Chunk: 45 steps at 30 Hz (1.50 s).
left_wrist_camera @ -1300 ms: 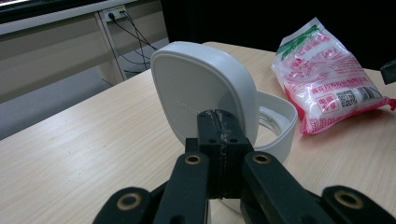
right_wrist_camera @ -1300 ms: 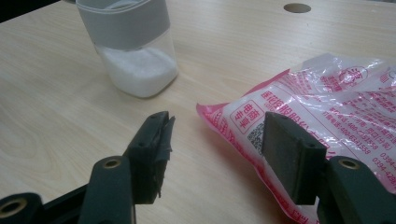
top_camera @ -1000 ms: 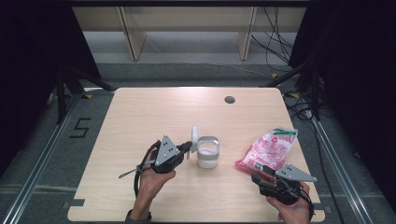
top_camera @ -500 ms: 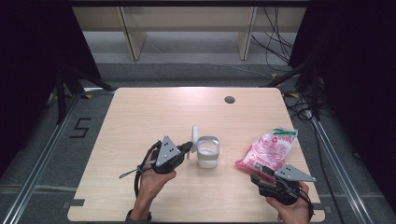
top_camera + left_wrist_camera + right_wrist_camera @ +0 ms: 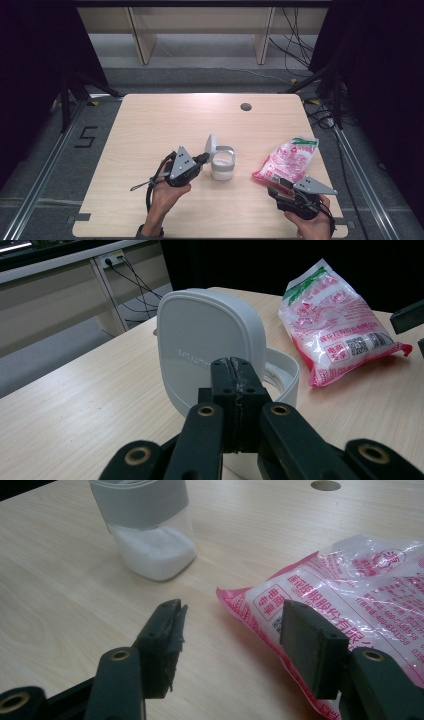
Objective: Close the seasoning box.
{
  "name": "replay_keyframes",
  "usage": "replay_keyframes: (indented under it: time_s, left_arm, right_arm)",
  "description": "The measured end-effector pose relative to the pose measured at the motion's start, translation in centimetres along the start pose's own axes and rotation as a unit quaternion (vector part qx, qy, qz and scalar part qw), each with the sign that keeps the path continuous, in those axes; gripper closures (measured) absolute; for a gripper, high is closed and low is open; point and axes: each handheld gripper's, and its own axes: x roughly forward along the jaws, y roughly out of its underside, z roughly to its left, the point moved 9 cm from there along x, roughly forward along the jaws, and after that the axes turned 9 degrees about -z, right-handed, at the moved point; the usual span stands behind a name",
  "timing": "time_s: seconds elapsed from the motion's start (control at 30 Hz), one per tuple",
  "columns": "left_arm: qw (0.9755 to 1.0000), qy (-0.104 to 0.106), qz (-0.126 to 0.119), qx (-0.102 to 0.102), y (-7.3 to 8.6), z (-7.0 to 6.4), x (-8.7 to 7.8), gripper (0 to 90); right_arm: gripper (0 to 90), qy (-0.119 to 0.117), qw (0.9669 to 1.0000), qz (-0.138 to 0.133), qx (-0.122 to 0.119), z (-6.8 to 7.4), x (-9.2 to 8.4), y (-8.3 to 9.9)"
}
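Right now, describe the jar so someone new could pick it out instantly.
On the light wooden table, look near the front middle, just past the left gripper. The jar stands there: clear body, white granules in the bottom, grey collar, white lid flipped upright. The only other item, the pink printed bag to its right, lies flat and soft.

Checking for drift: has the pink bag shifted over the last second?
No. The bag lies at the same spot by the table's right edge.

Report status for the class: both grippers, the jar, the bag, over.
Left hand-held gripper shut, at the open lid of the jar. Right hand-held gripper open, empty, beside the pink bag. Jar part-filled with white grains. Nothing between them.
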Motion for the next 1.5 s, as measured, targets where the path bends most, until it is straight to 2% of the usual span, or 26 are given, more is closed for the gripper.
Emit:
replay_keyframes:
  time_s: [0.2, 0.3, 0.37, 0.43, 0.53, 0.67, 0.77, 0.8, 0.97, 1.07, 1.17, 1.23, 1.4, 1.47, 1.5]
  left_arm:
    - [1.0, 0.008, 0.001, 0.004, -0.2, -0.6, 0.4, 88.1]
    - [0.9999, 0.014, -0.003, -0.003, -0.3, -0.9, 0.4, 86.7]
    - [0.9997, 0.022, -0.004, -0.01, -0.3, -1.0, 0.3, 83.5]
    - [0.9992, 0.03, -0.007, -0.024, -0.3, -1.2, 0.3, 79.9]
    - [0.9987, 0.034, -0.012, -0.035, -0.4, -1.3, 0.3, 75.7]
    - [0.9974, 0.053, -0.016, -0.045, -0.5, -1.8, 0.2, 66.5]
    - [0.9973, 0.059, -0.012, -0.043, -0.3, -2.1, 0.0, 60.7]
    - [0.9967, 0.063, -0.01, -0.051, -0.2, -2.3, 0.0, 57.7]
    - [0.997, 0.056, -0.012, -0.052, 0.0, -2.4, -0.5, 49.1]
    - [0.9969, 0.057, -0.016, -0.051, -0.1, -2.8, -0.7, 45.0]
    - [0.9976, 0.049, -0.004, -0.048, 0.1, -2.9, -1.0, 39.6]
    - [0.9974, 0.051, -0.001, -0.05, 0.2, -3.1, -1.0, 36.6]
    - [0.9973, 0.049, 0.003, -0.054, 0.8, -3.1, -1.4, 33.2]
    - [0.9972, 0.046, 0.004, -0.059, 1.1, -3.1, -1.4, 32.5]
    - [0.9971, 0.046, 0.006, -0.061, 1.3, -3.1, -1.5, 32.0]
  right_arm:
    - [43.0, -0.002, 1.0, -0.003, 0.002, 0.0, 0.0, -0.1]
    - [43.0, 0.0, 1.0, -0.001, 0.009, 0.1, -0.1, 0.0]
    - [43.0, 0.0, 1.0, -0.003, -0.002, 0.0, 0.0, 0.0]
    - [42.9, -0.001, 1.0, -0.003, -0.001, 0.0, 0.0, -0.1]
    - [42.8, -0.001, 1.0, -0.002, -0.003, 0.0, 0.0, 0.0]
    - [42.6, -0.006, 1.0, -0.003, 0.003, 0.2, 0.0, -0.1]
    - [42.4, -0.006, 1.0, -0.004, 0.002, 0.2, 0.0, -0.1]
    - [42.4, -0.007, 1.0, -0.005, 0.003, 0.2, 0.0, -0.1]
    - [41.9, -0.014, 0.9998, -0.013, 0.006, 0.3, 0.2, -0.2]
    - [41.1, -0.014, 0.9997, -0.013, 0.017, 0.4, 0.1, -0.1]
    - [40.6, -0.018, 0.9992, -0.018, 0.03, 0.7, 0.2, -0.2]
    - [40.5, -0.015, 0.9997, -0.011, 0.019, 0.6, 0.1, -0.1]
    - [40.4, -0.017, 0.9996, -0.005, 0.024, 0.8, 0.0, 0.0]
    - [40.4, -0.02, 0.9997, -0.008, 0.016, 0.6, 0.1, -0.1]
    - [40.4, -0.02, 0.9995, -0.004, 0.025, 0.9, 0.0, 0.0]
